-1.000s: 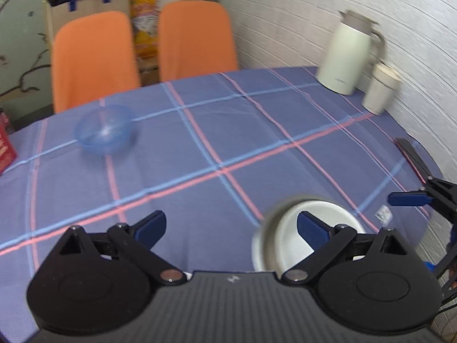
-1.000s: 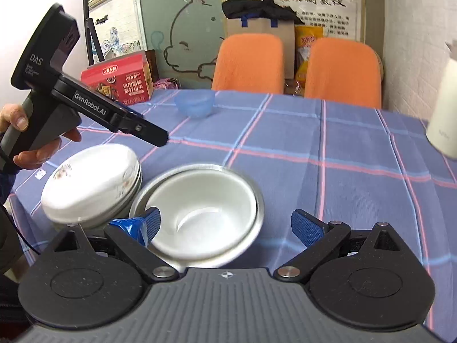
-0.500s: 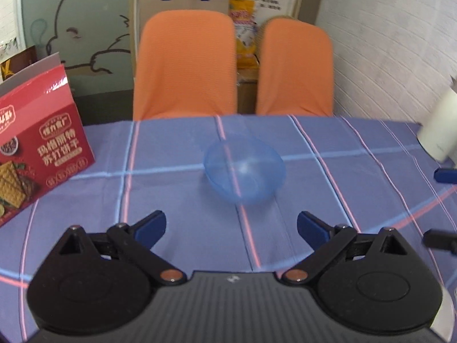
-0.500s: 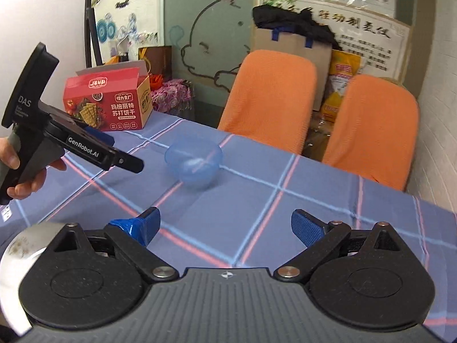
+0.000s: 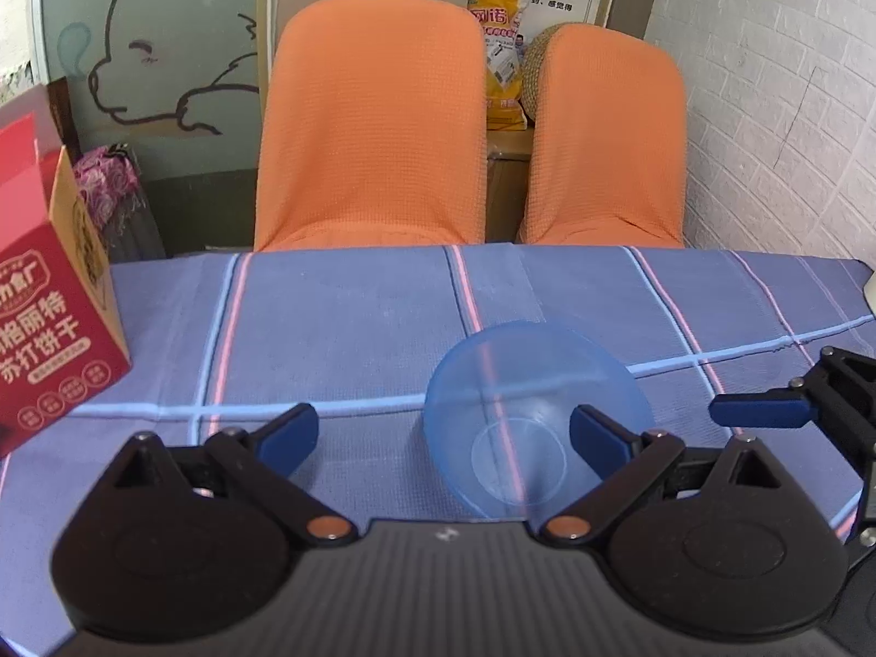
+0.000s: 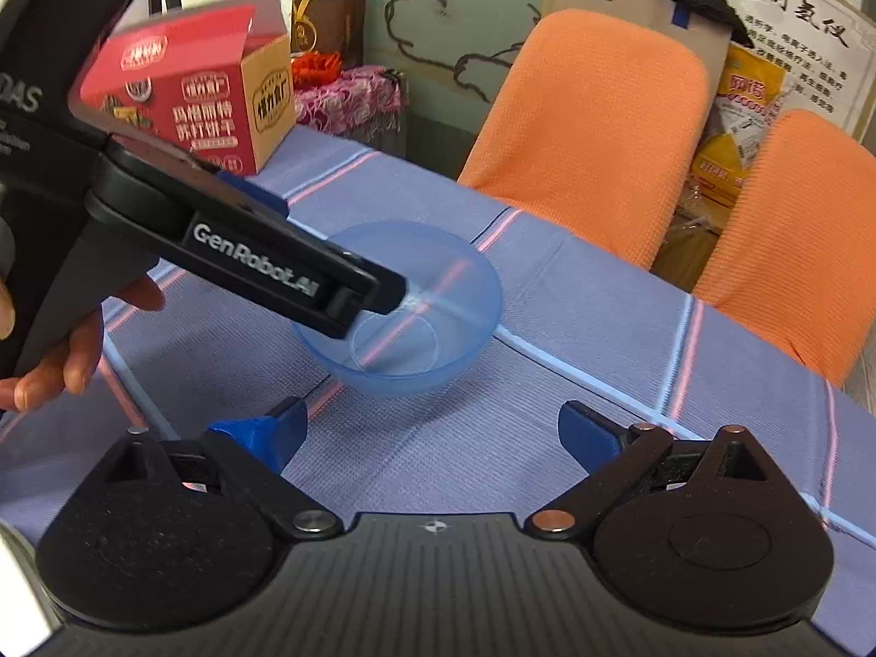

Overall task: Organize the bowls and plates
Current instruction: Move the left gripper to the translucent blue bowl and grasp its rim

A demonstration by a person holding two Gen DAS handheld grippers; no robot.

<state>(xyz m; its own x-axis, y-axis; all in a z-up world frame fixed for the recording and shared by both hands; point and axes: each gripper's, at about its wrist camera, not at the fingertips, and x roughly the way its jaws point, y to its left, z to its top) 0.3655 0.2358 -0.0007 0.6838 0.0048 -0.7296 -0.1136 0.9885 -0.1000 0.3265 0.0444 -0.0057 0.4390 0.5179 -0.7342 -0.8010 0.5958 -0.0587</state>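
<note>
A translucent blue bowl (image 5: 534, 416) is seen upright on the worktop (image 5: 350, 328), toward its far edge, on a blue checked cloth with pink and pale lines; a pink line is visible through the bowl's base. In the left wrist view the left gripper (image 5: 441, 432) is held spread wide, its right blue fingertip placed at or just inside the bowl's near right rim, its left fingertip well clear of the bowl on bare cloth; contact with the rim cannot be told. Nothing is pinched by it. In the right wrist view the same left gripper (image 6: 378, 295) is seen from the side, its black arm reaching over the bowl's left rim, gripped by a hand (image 6: 65, 350) at the left edge. The right gripper (image 6: 432, 430) is also held spread, empty, over the cloth just on the near side of the bowl (image 6: 405, 306), apart from it. In the left wrist view one blue finger of the right gripper (image 5: 766, 413) is seen just right of the bowl. A red cracker box (image 6: 191, 104) is stood near the far left edge of the worktop, flap open. Two orange chairs (image 5: 372, 126) are placed behind the far edge, with a white brick wall (image 5: 783, 82) to the right.
</note>
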